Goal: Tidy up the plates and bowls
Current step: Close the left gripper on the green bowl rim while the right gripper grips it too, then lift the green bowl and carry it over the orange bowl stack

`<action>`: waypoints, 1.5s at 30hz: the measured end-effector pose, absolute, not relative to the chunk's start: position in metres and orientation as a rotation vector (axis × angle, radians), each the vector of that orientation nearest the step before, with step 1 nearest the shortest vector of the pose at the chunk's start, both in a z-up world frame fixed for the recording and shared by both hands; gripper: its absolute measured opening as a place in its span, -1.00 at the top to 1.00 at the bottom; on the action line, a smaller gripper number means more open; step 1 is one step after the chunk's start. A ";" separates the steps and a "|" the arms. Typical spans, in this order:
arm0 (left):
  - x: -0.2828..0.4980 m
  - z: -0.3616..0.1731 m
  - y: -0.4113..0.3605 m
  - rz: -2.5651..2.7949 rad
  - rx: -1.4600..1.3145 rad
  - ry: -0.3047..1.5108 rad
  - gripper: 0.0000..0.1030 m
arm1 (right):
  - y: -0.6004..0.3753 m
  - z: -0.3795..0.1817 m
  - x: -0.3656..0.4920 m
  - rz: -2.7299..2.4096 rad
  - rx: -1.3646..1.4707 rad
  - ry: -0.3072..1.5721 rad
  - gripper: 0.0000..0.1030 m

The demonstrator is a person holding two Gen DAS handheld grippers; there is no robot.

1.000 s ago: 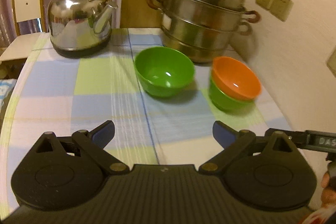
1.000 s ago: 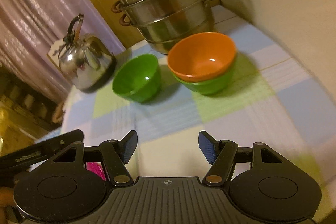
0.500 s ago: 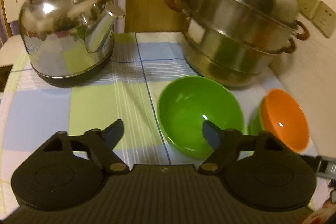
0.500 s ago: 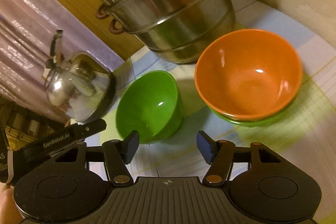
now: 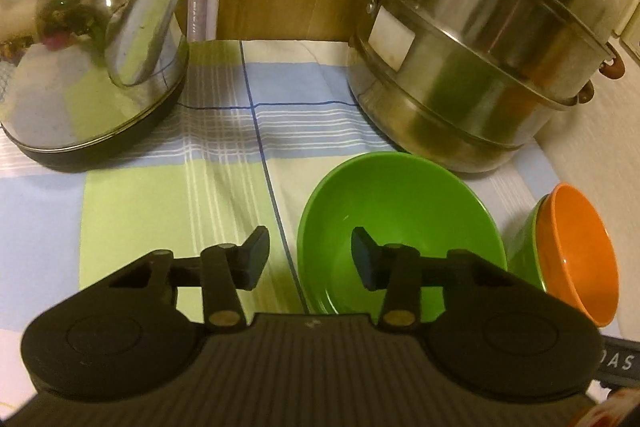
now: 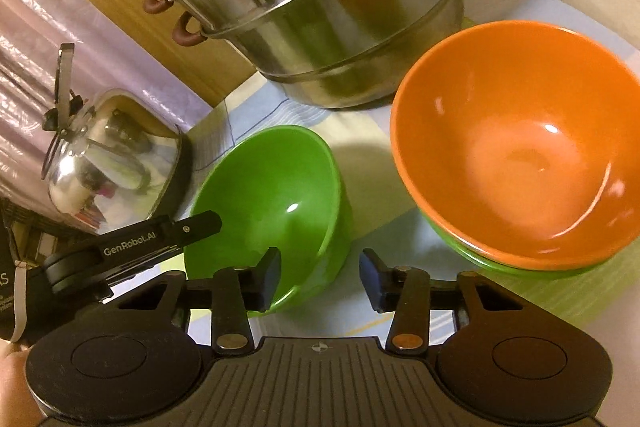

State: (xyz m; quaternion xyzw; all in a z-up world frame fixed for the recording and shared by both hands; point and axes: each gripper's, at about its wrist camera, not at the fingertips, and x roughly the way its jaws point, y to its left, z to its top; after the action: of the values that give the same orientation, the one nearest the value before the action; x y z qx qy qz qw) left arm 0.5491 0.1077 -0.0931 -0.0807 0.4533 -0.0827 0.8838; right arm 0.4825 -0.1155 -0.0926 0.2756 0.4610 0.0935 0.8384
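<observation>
Jaws of the left gripper (image 5: 310, 259), just narrowed but gripping nothing, straddle the near rim of the loose green bowl (image 5: 400, 227) at lower centre on the worktop (image 5: 168, 211), seemingly light, stiff, glossy plastic best pinched at its rim.

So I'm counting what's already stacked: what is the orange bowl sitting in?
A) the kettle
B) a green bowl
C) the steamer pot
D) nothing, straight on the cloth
B: the orange bowl is nested in a green bowl, whose rim shows just beneath it.
</observation>
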 end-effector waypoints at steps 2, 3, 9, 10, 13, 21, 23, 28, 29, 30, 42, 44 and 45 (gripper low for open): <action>0.551 -0.097 0.105 -0.178 -0.164 0.948 0.31 | -0.111 -0.096 0.485 0.190 0.565 0.986 0.21; 0.553 -0.099 0.104 -0.179 -0.160 0.949 0.34 | -0.110 -0.098 0.486 0.186 0.562 0.987 0.23; 0.557 -0.105 0.101 -0.182 -0.153 0.953 0.65 | -0.107 -0.104 0.489 0.179 0.571 0.978 0.48; 0.557 -0.105 0.101 -0.177 -0.149 0.951 0.66 | -0.106 -0.104 0.491 0.176 0.571 0.977 0.49; 0.555 -0.104 0.101 -0.165 -0.144 0.954 0.75 | -0.105 -0.104 0.493 0.169 0.563 0.976 0.52; 0.542 -0.095 0.106 -0.133 -0.132 0.973 0.86 | -0.100 -0.098 0.492 0.168 0.535 0.994 0.60; 0.537 -0.090 0.107 -0.124 -0.124 0.973 0.86 | -0.100 -0.093 0.488 0.175 0.525 0.995 0.61; 0.522 -0.070 0.106 -0.114 -0.108 0.970 0.86 | -0.100 -0.075 0.478 0.192 0.518 0.983 0.62; 0.519 -0.064 0.106 -0.111 -0.110 0.967 0.86 | -0.101 -0.069 0.475 0.196 0.517 0.978 0.62; 0.516 -0.058 0.105 -0.109 -0.108 0.964 0.86 | -0.102 -0.064 0.473 0.198 0.515 0.973 0.62; 0.490 0.028 0.064 -0.146 -0.074 0.889 0.86 | -0.137 0.014 0.453 0.215 0.519 0.905 0.62; 0.491 0.034 0.049 -0.168 -0.084 0.885 0.86 | -0.151 0.024 0.452 0.204 0.515 0.897 0.62; 0.491 0.036 0.041 -0.180 -0.087 0.883 0.86 | -0.157 0.028 0.452 0.197 0.512 0.895 0.62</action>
State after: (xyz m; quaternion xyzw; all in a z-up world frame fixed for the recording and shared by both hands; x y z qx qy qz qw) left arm 0.4908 0.0410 0.0357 -0.0418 0.4266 -0.0869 0.8993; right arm 0.4518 -0.1573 0.0279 0.2444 0.4273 0.0939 0.8653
